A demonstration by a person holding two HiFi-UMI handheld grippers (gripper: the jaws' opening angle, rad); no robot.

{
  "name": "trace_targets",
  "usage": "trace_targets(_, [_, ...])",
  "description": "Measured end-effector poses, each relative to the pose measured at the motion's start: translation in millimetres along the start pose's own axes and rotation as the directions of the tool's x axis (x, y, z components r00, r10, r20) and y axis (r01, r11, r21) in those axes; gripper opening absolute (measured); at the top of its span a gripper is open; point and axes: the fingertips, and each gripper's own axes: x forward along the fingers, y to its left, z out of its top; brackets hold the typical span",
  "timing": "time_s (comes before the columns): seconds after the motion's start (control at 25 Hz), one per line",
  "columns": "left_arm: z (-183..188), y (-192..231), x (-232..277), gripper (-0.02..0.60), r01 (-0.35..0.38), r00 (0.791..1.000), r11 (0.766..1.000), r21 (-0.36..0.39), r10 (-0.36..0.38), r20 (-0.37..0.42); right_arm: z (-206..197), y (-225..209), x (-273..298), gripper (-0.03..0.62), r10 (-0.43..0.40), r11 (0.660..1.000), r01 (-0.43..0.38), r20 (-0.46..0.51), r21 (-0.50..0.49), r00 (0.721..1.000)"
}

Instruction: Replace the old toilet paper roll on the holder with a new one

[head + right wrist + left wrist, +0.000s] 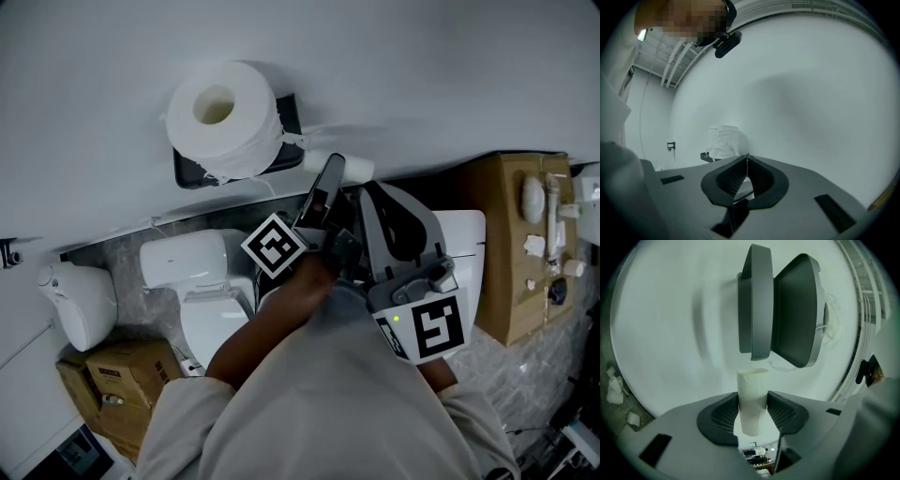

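A white wall (450,66) fills the frame above a toilet (202,281) on the floor. A full toilet paper roll (225,117) sits on the black holder (290,114) fixed to that wall. To the roll's right, the person's left gripper (752,405) is clamped around a bare cardboard tube (752,383), which stands upright between its pads just off the wall. The right gripper (746,161), beside it, is closed tight with nothing in its jaws and faces the wall.

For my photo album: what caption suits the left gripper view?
Left hand-held gripper holding an empty cardboard tube near a white wall.
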Motion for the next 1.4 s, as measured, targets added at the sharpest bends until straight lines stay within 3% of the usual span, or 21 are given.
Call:
trace_targets(0.28, [-12.9,-7.7,-1.7,0.196,0.0,0.999,0.996,0.088,0.003,-0.038,-1.4,-12.4,-5.8,0.018,-0.029,1.0,0.029,0.001,0.011,1.0])
trace_targets(0.88, [-2.4,-10.5,-29.6,0.195,-0.04,0.999,0.99,0.139,0.042,-0.01,-5.3,-4.4,-0.1,0.018,0.003,0.999,-0.003,0.002,0.033,1.0])
trace_targets(1.12, [4.8,-4.8,-51.5,0.195,-0.107,0.994,0.963,0.246,0.11,0.002,-9.1,4.8,-0.3,0.018,0.03,0.999,-0.029,-0.003,0.035,1.0])
trace_targets(1.24, [6.9,-11.5,-57.5,0.195,-0.06,0.998,0.978,0.197,0.058,0.018,-9.3,12.6,-0.3,0.018,0.048,0.998,-0.048,-0.002,0.034,0.999])
trace_targets(1.4, [15.1,-13.0,-74.8,0.195,-0.078,0.997,0.975,0.207,0.071,0.041,-9.6,25.5,-0.4,0.018,0.077,0.997,-0.077,-0.003,0.03,0.997])
